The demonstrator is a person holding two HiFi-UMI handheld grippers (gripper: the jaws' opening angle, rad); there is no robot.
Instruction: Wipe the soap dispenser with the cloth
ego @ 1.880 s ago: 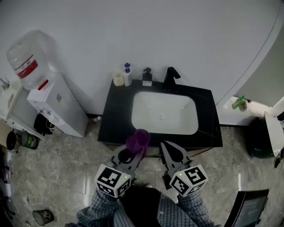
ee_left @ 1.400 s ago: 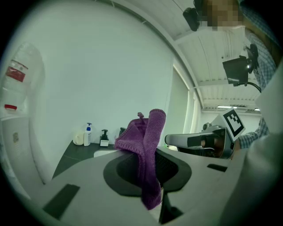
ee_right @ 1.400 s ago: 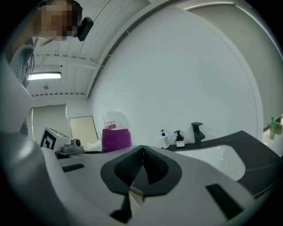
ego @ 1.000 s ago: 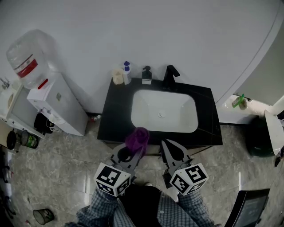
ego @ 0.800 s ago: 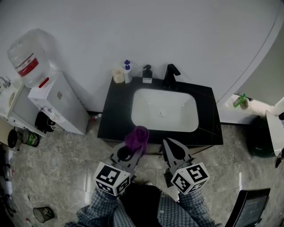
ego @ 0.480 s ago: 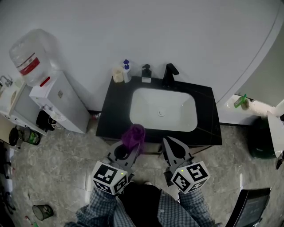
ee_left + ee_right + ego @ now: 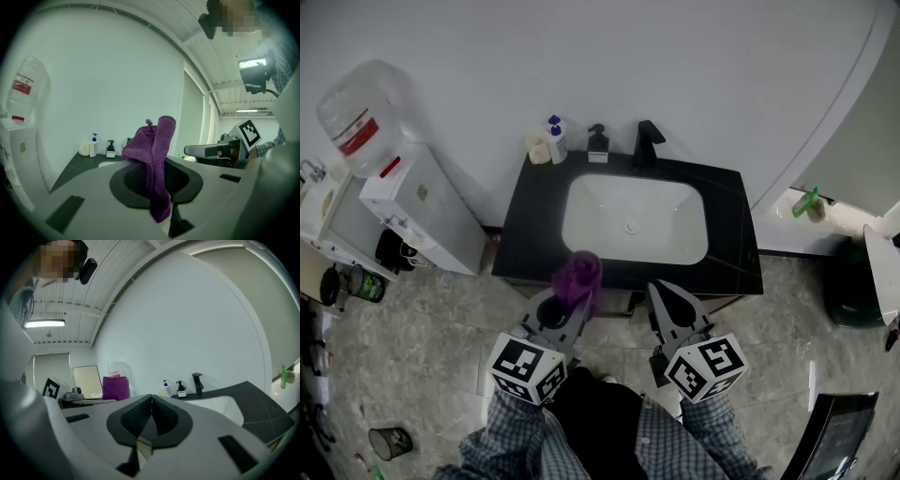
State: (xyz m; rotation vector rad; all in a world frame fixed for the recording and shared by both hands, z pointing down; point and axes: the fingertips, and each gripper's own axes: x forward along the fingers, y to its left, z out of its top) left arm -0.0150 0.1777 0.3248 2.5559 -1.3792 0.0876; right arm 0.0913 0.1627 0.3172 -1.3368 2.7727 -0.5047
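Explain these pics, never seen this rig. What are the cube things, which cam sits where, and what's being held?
There is no robot here. A person holds a hand-operated claw in each hand, and the marker cubes are part of those claws. The head view comes from a camera on the person's head, looking steeply down at a washroom. The other two views come from a camera riding on each claw, looking along its jaws.

The left claw is shut on a purple cloth. The right claw is shut and empty.

Ahead is a black counter with a white sink. Along its back stand a black faucet, a dark soap dispenser, a white pump bottle and a cup. Neither claw touches the counter, so wiping has not begun.
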